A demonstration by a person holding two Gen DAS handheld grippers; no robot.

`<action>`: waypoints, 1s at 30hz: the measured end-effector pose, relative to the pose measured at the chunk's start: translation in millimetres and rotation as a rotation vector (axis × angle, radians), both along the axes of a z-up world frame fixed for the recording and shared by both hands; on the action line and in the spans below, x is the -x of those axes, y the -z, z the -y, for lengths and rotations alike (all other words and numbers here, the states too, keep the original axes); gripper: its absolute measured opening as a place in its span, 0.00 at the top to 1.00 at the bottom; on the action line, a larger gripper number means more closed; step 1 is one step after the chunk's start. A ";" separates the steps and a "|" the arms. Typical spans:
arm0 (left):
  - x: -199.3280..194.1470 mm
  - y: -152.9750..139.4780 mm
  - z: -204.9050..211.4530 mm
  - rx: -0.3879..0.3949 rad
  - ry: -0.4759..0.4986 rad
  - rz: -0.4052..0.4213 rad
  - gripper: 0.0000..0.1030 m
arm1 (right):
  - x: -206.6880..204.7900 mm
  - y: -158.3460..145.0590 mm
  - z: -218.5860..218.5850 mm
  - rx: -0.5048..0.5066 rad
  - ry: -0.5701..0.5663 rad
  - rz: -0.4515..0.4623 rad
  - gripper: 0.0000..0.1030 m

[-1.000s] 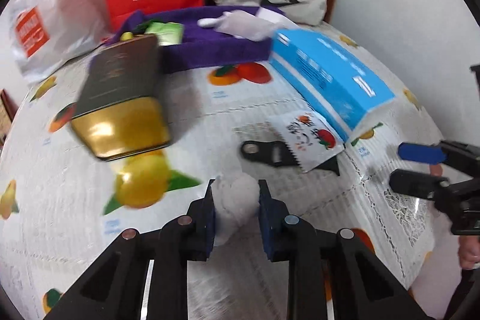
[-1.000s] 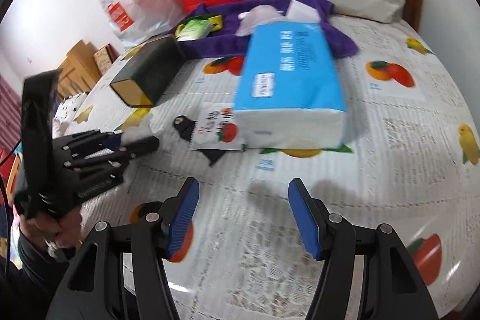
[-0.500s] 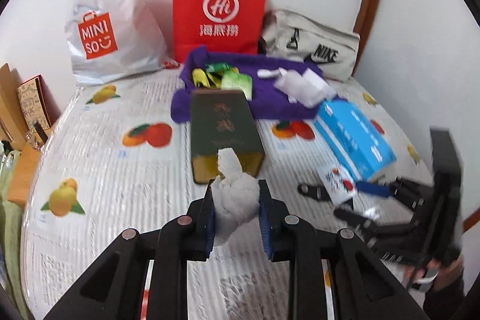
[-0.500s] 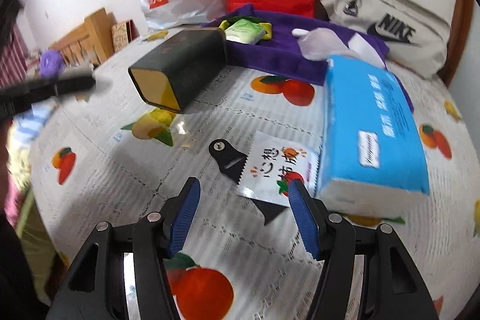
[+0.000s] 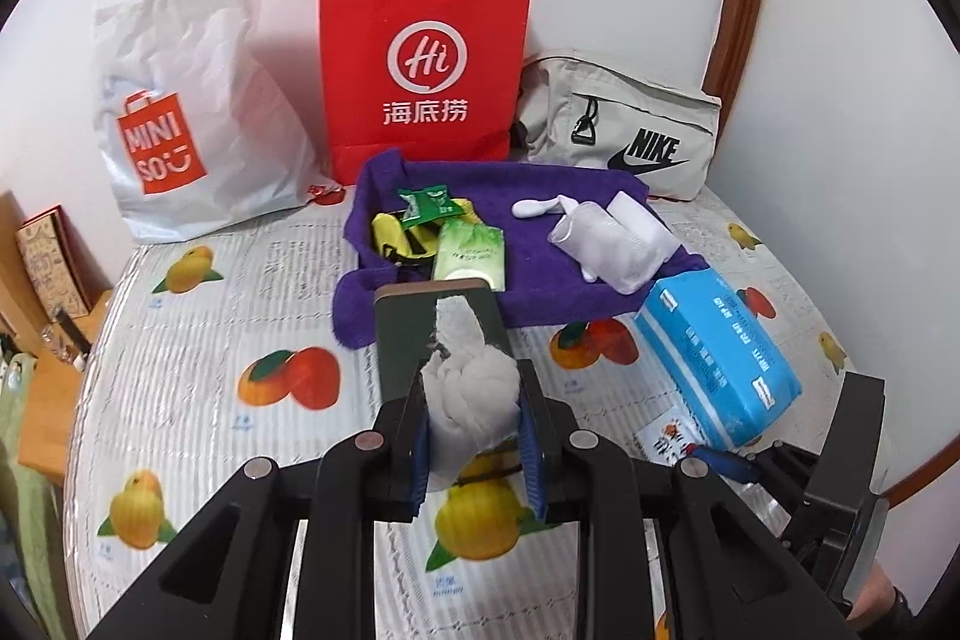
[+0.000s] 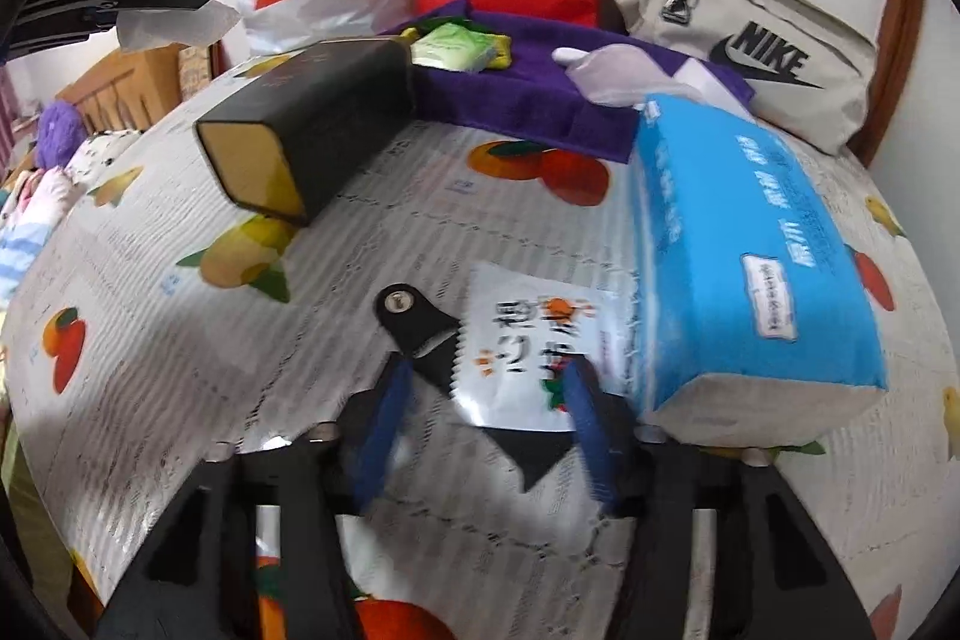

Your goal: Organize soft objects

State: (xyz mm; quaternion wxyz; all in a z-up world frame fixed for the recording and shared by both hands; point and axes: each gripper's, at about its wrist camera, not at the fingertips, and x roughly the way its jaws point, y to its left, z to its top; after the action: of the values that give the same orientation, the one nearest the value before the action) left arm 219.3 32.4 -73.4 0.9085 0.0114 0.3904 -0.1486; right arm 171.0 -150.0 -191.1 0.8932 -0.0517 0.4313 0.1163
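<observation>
My left gripper point(image 5: 477, 433) is shut on a crumpled white tissue wad point(image 5: 471, 391) and holds it high above the table; the gripper and wad also show in the right wrist view point(image 6: 180, 22). A purple towel point(image 5: 540, 280) lies at the back with green packets point(image 5: 468, 259) and white soft packs point(image 5: 606, 244) on it. My right gripper point(image 6: 486, 430) is open, low over a white snack sachet point(image 6: 534, 346) next to a blue tissue pack point(image 6: 756, 250).
A dark green and gold box point(image 6: 306, 124) lies in front of the towel. A black tool point(image 6: 414, 328) lies beside the sachet. A red paper bag point(image 5: 420, 64), a white Miniso bag point(image 5: 186, 88) and a grey Nike pouch point(image 5: 624, 124) stand against the wall.
My left gripper has lifted the tissue wad off the table and pulled back and up. My right gripper has moved forward and down to the sachet.
</observation>
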 end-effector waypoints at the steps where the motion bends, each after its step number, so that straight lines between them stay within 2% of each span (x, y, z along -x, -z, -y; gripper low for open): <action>1: -3.7 0.0 1.0 0.003 0.006 -0.003 0.77 | -1.0 -0.5 0.4 -0.007 -0.004 -0.005 0.58; 3: -9.8 -0.1 3.0 0.001 0.016 -0.008 0.77 | -0.7 -1.3 0.3 -0.010 -0.014 -0.009 0.66; 5: -16.6 -0.1 4.6 -0.006 0.023 -0.011 0.77 | 1.1 -3.5 -0.6 -0.013 -0.024 -0.006 0.88; 6: -20.3 -0.1 5.6 -0.009 0.027 -0.014 0.77 | 1.4 -3.9 -0.4 -0.022 -0.029 -0.013 0.94; 9: -30.9 -0.1 7.8 -0.017 0.032 -0.015 0.77 | -1.4 -4.3 7.2 -0.084 -0.033 -0.049 0.98; 12: -40.9 0.7 9.3 -0.020 0.033 -0.019 0.77 | -2.4 -3.9 13.1 -0.140 -0.050 -0.078 0.99; 15: -49.3 2.9 10.8 -0.021 0.034 -0.028 0.77 | 0.1 -1.4 11.2 -0.226 -0.106 -0.147 0.99; 18: -54.7 4.2 11.4 -0.020 0.037 -0.034 0.77 | 7.6 -8.7 1.8 -0.174 -0.139 -0.122 0.99; 21: -60.3 5.4 12.4 -0.013 0.041 -0.044 0.77 | 3.7 -17.3 -2.6 -0.185 -0.146 -0.093 0.95; 22: -61.7 5.4 12.6 -0.012 0.043 -0.045 0.77 | 0.2 -17.9 -3.5 -0.191 -0.149 -0.098 0.81; 23: -63.6 5.2 13.0 -0.011 0.047 -0.047 0.77 | -4.4 -17.7 -4.5 -0.190 -0.144 -0.100 0.59; 24: -65.1 4.8 13.3 -0.012 0.047 -0.047 0.77 | -8.4 -17.3 -5.4 -0.181 -0.132 -0.089 0.50; 25: -66.6 4.1 13.2 -0.014 0.045 -0.045 0.77 | -10.6 -17.0 -6.4 -0.161 -0.117 -0.069 0.45; 30: -75.4 -1.6 12.8 -0.002 0.048 -0.040 0.77 | -18.3 -11.9 -17.1 -0.060 -0.112 -0.037 0.44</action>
State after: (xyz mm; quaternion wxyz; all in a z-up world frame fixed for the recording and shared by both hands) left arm 294.7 19.6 -71.8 0.8966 0.0186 0.4084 -0.1700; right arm 189.3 -132.8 -179.2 0.8784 -0.0469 0.4403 0.1801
